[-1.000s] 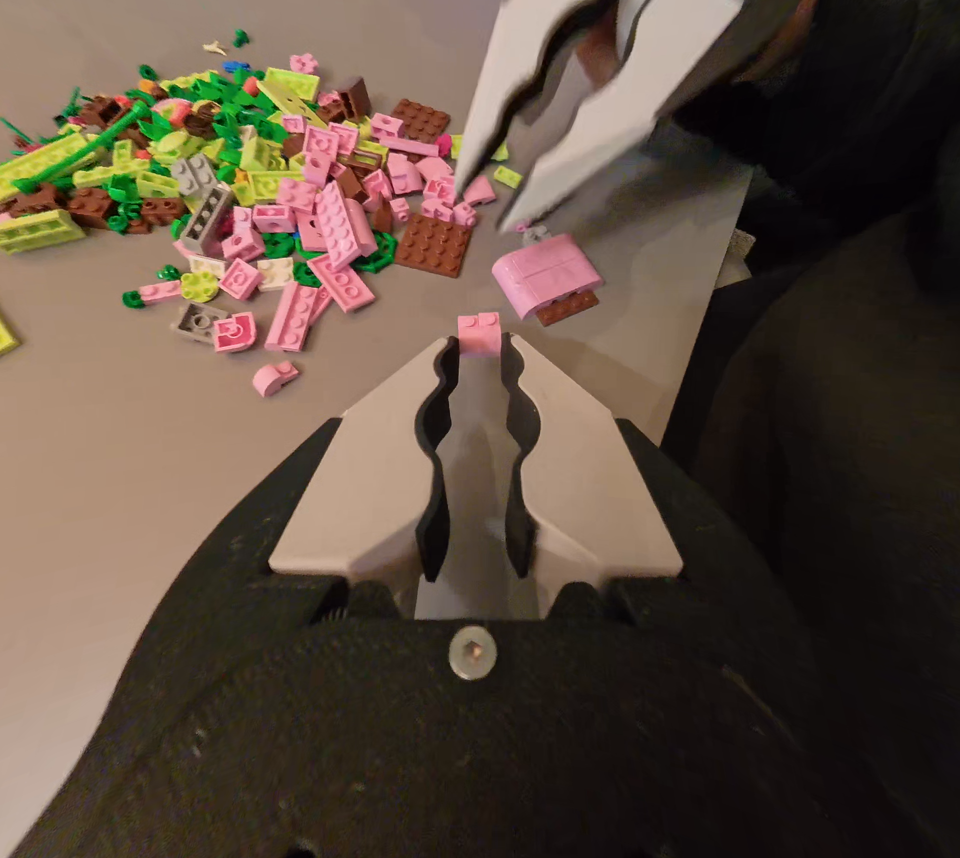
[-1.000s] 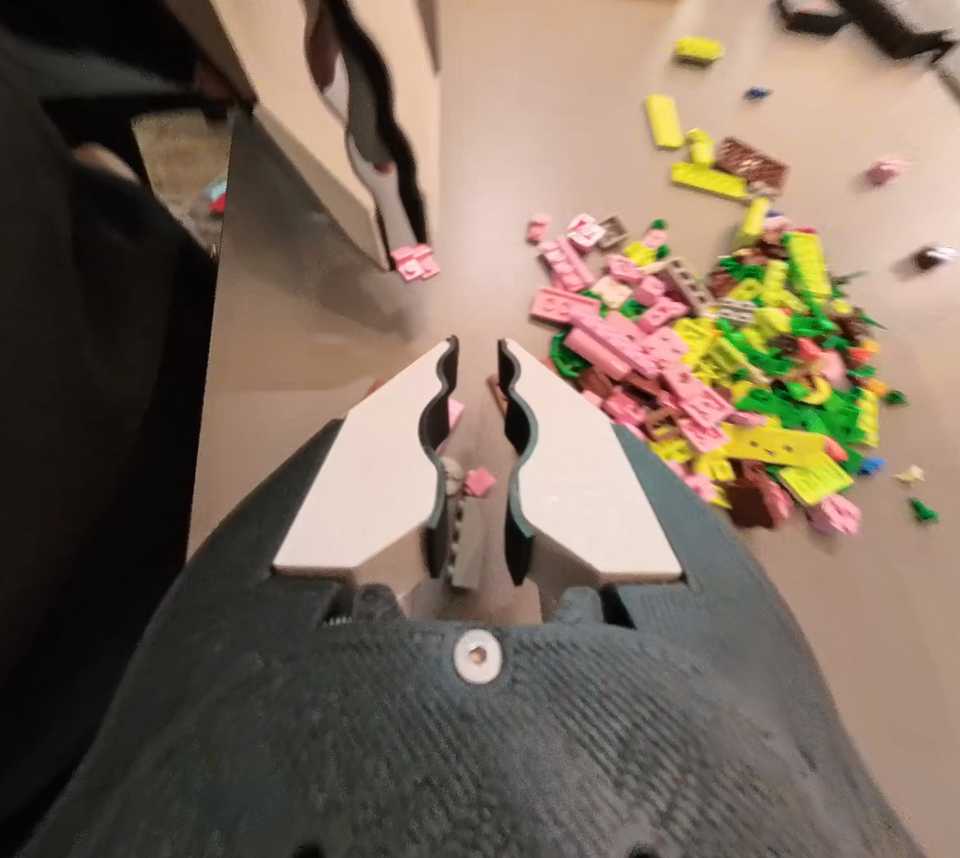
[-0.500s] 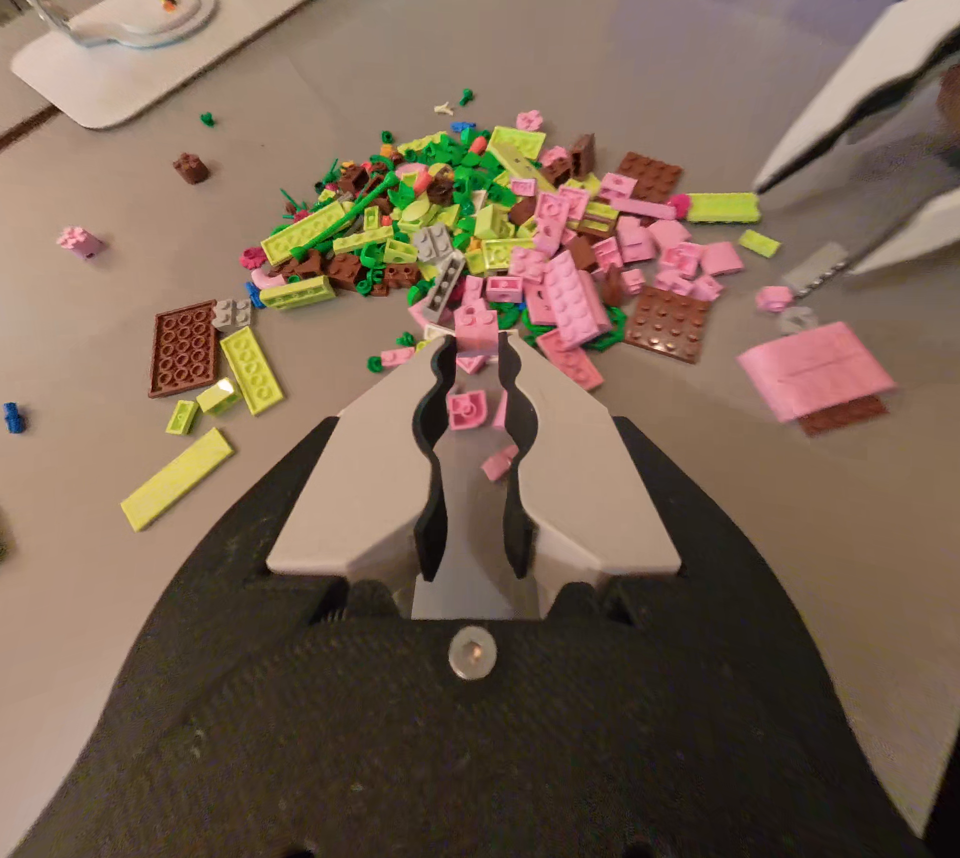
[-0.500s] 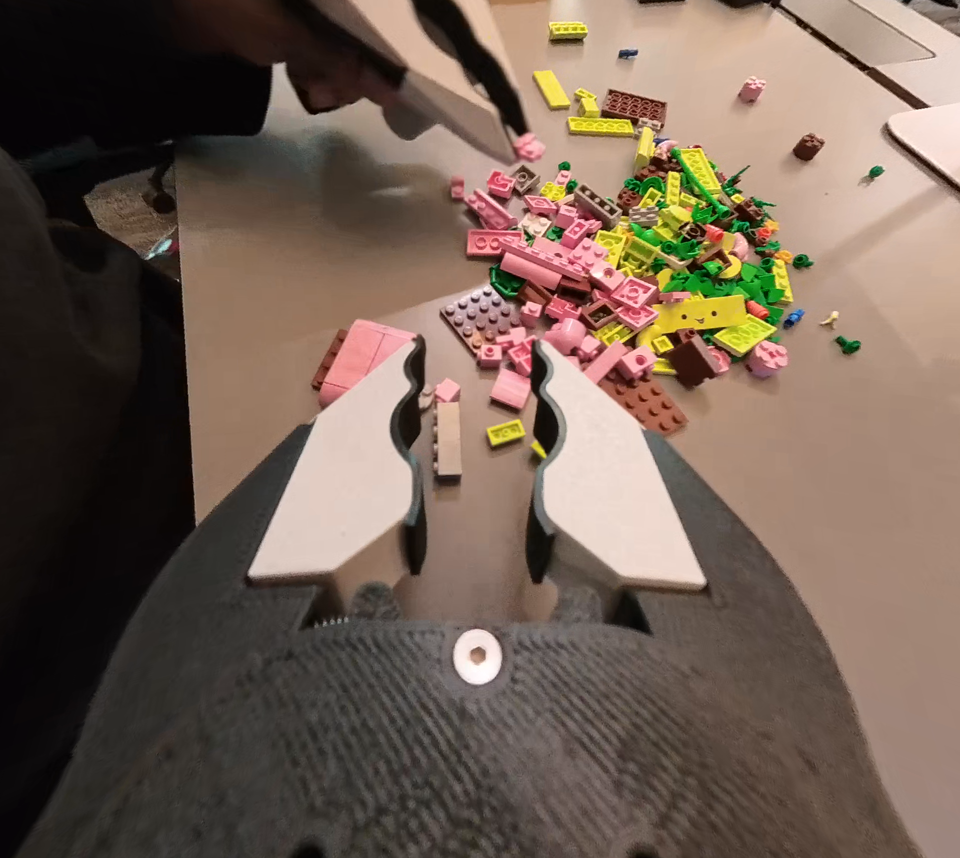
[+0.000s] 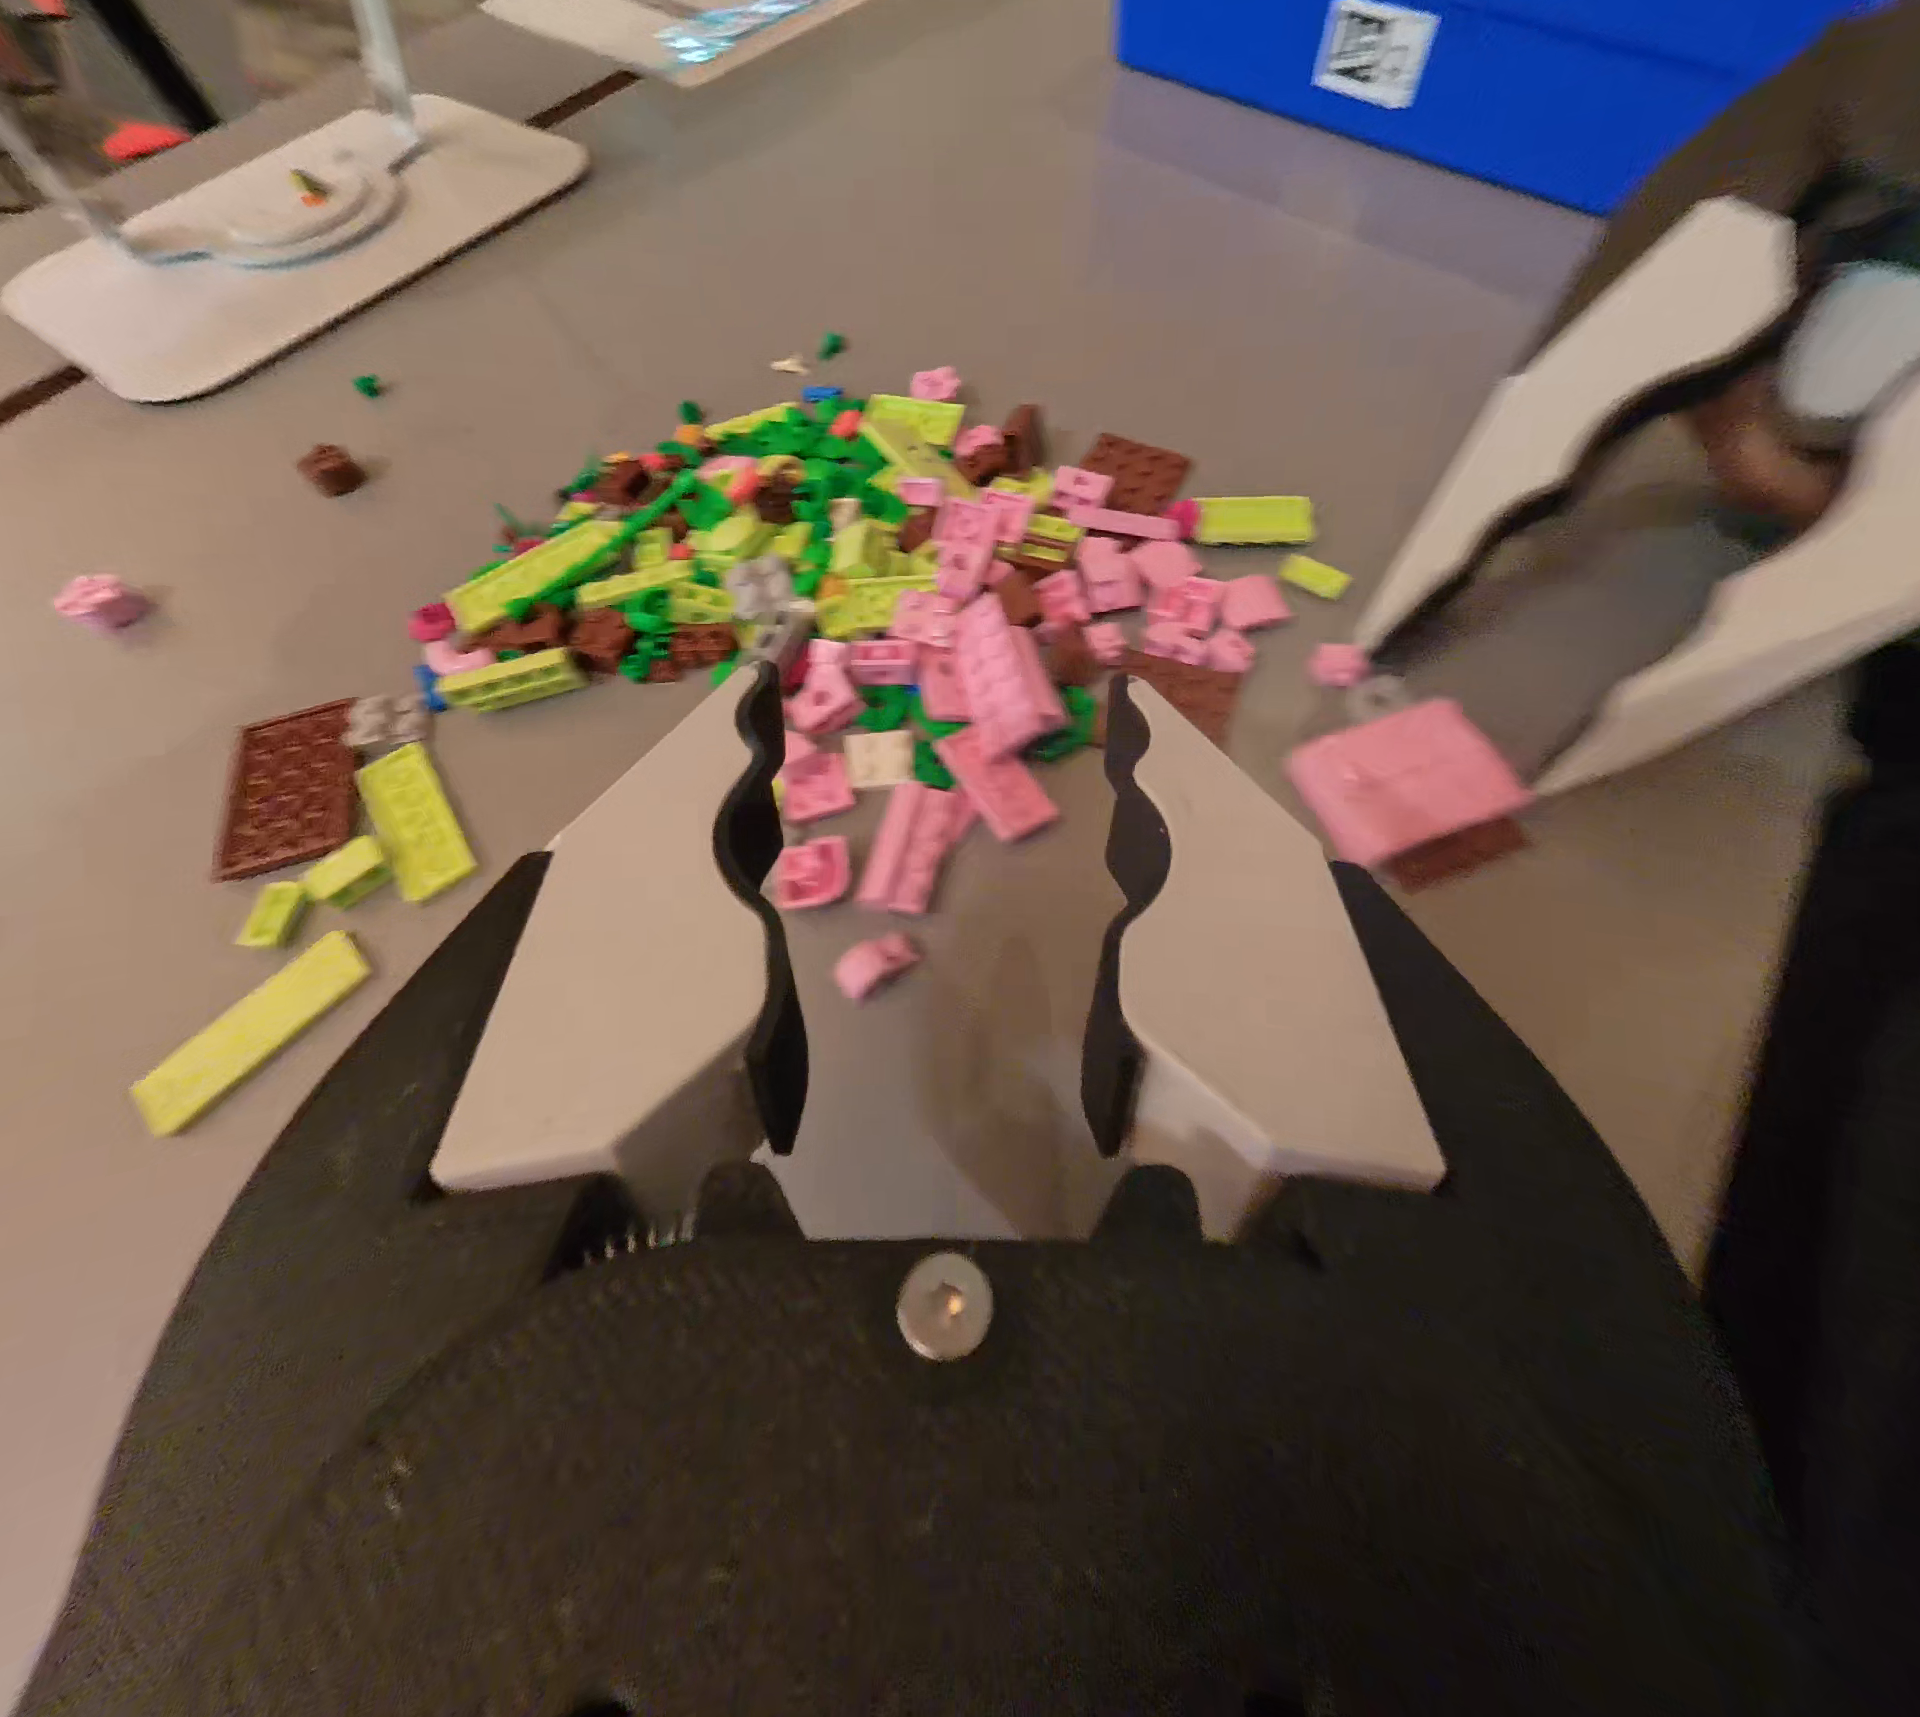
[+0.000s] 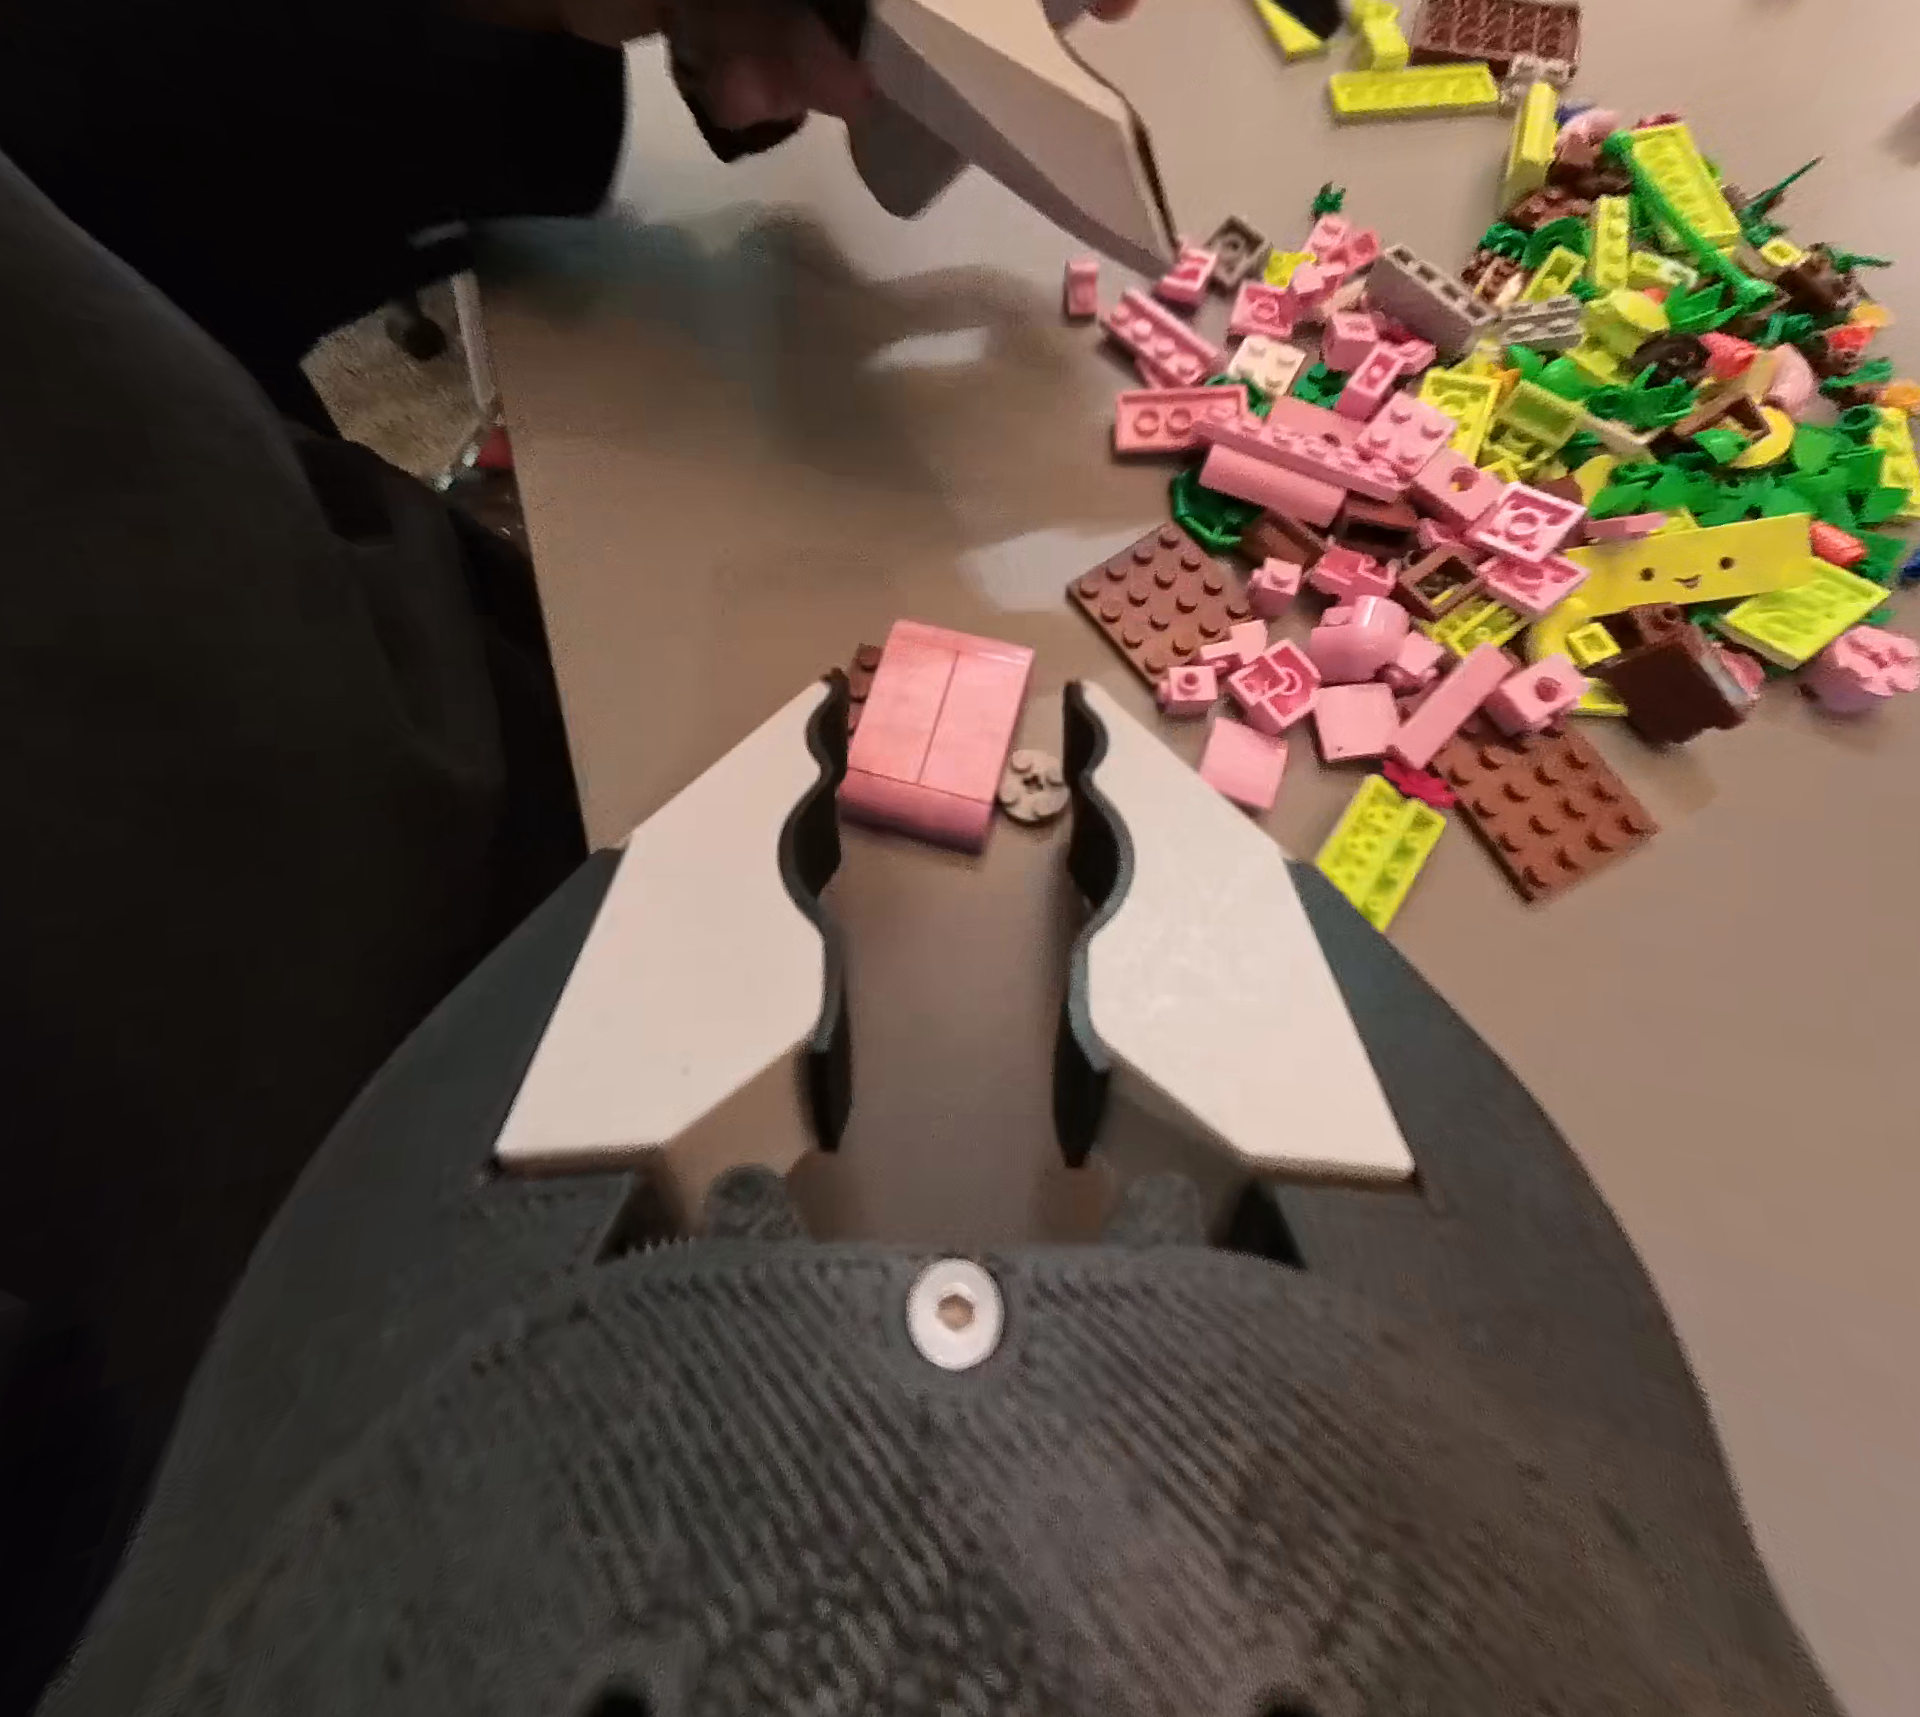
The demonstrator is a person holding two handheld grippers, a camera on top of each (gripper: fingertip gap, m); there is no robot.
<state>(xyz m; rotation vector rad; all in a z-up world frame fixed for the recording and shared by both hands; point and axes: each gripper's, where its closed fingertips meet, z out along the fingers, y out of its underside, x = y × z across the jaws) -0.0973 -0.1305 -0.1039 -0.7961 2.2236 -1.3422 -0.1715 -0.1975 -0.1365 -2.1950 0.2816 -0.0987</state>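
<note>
Right claw (image 6: 943,711): open, empty, straddling pink block assembly (image 6: 935,748), lower centre. Light, rigid, smooth-topped; grip its long sides. Left claw (image 5: 940,696): open, empty, above brick pile (image 5: 862,566) on desk (image 5: 1039,233).

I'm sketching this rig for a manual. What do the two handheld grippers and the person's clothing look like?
Left gripper and right gripper match: a rounded, textured black body with a silver screw at its centre, and two pale grey wedge-shaped fingers lined with wavy black pads. No cables or markings show. The person wears a dark sleeve.
</note>
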